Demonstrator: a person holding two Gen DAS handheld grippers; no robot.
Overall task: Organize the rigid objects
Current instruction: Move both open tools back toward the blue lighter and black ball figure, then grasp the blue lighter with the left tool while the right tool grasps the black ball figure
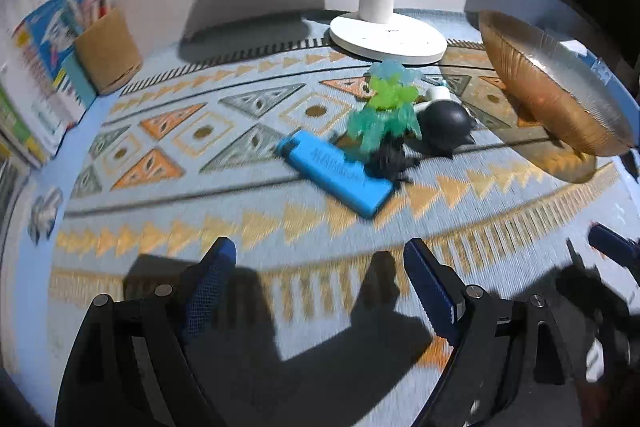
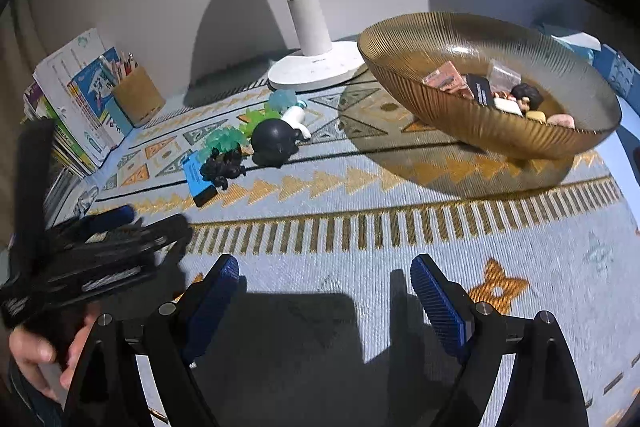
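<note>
A cluster of small items lies on the patterned mat: a blue flat case (image 1: pixel 338 173) (image 2: pixel 198 179), translucent green and blue toys (image 1: pixel 384 111) (image 2: pixel 224 139), a small black spiky toy (image 1: pixel 390 159) (image 2: pixel 222 165), a black round toy (image 1: pixel 446 125) (image 2: pixel 276 139) and a white tube (image 1: pixel 434 95) (image 2: pixel 294 117). An amber ribbed glass bowl (image 2: pixel 460 115) (image 1: pixel 532 83) holds several small objects. My left gripper (image 1: pixel 320 259) (image 2: pixel 128 223) is open, short of the blue case, with nothing between its fingers. My right gripper (image 2: pixel 324 271) is open over bare mat in front of the bowl.
A white lamp base (image 1: pixel 388 35) (image 2: pixel 316 67) stands behind the cluster by the wall. At the left are a brown pen holder (image 1: pixel 108 51) (image 2: pixel 138 99) and upright books (image 1: pixel 44 67) (image 2: pixel 76 95). A person's hand (image 2: pixel 36 351) holds the left gripper.
</note>
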